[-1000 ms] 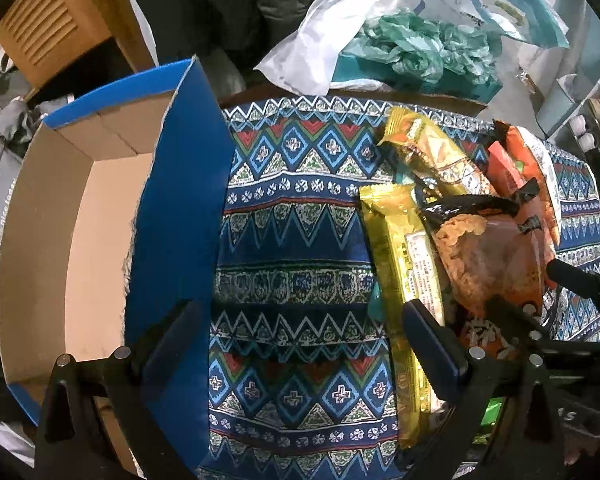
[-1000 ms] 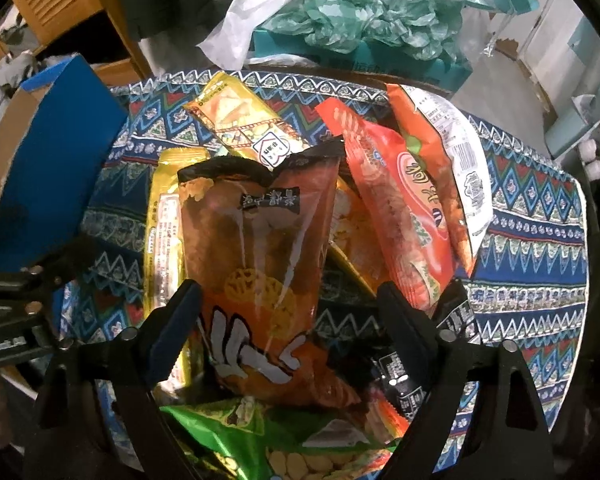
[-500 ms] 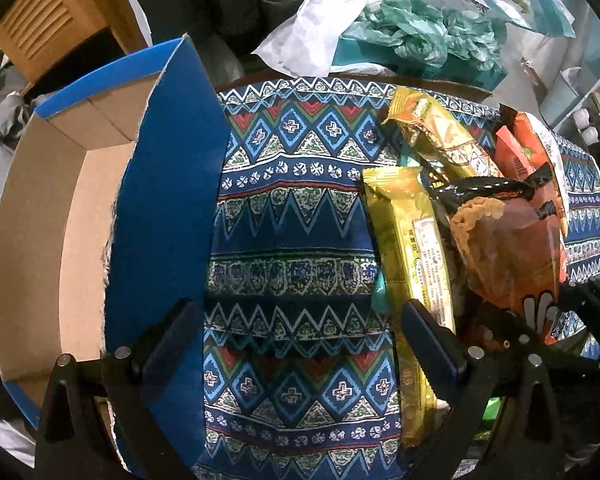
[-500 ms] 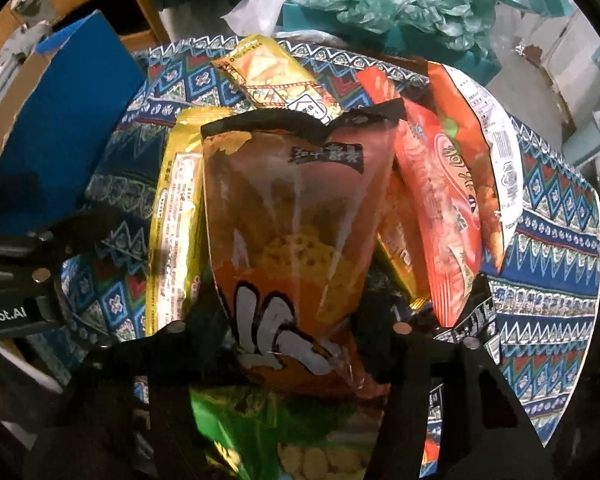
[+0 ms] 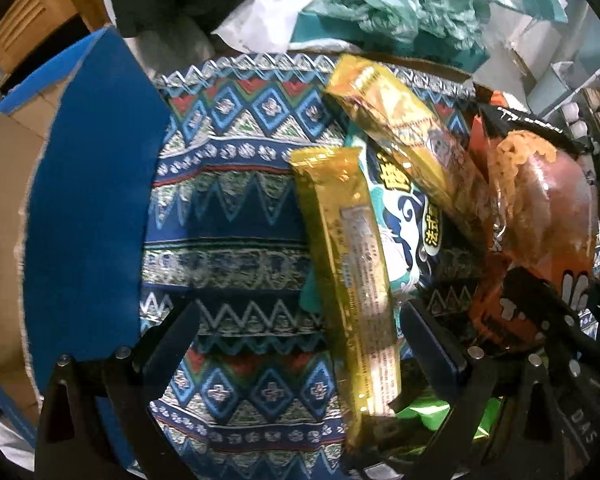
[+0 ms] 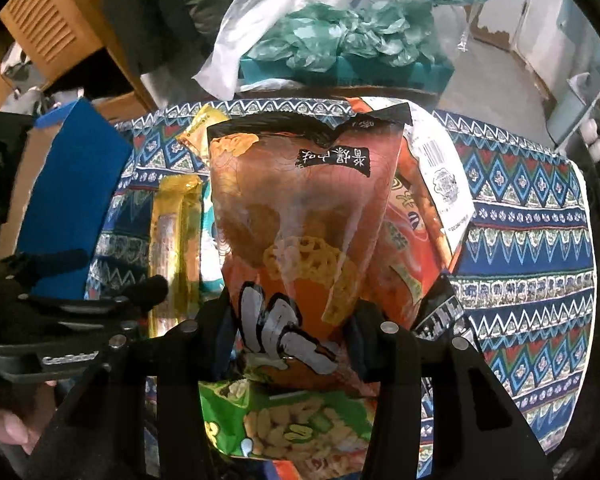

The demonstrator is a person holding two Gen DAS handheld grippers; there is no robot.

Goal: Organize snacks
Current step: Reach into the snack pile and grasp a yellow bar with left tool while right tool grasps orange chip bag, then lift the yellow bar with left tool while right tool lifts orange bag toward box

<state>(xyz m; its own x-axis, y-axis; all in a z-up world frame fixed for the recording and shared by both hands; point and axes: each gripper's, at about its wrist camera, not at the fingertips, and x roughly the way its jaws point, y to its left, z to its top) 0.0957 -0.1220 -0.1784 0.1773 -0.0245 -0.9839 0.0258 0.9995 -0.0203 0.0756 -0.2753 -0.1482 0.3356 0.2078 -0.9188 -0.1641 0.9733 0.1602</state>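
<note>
Orange snack bag, glossy, black-topped, ring-shaped crisps pictured

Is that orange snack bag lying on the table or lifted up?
Lifted. The right gripper pinches the orange snack bag at its bottom, tilting it above the other packets.

Bare patterned cloth between blue box flap and snack pile is the open lane. Flap stands up at the lane's left. The long yellow packet bounds it at right, with teal packet and gold packet crowded behind. Right of the pile, cloth is clear to the table edge. Bags block the far edge.
</note>
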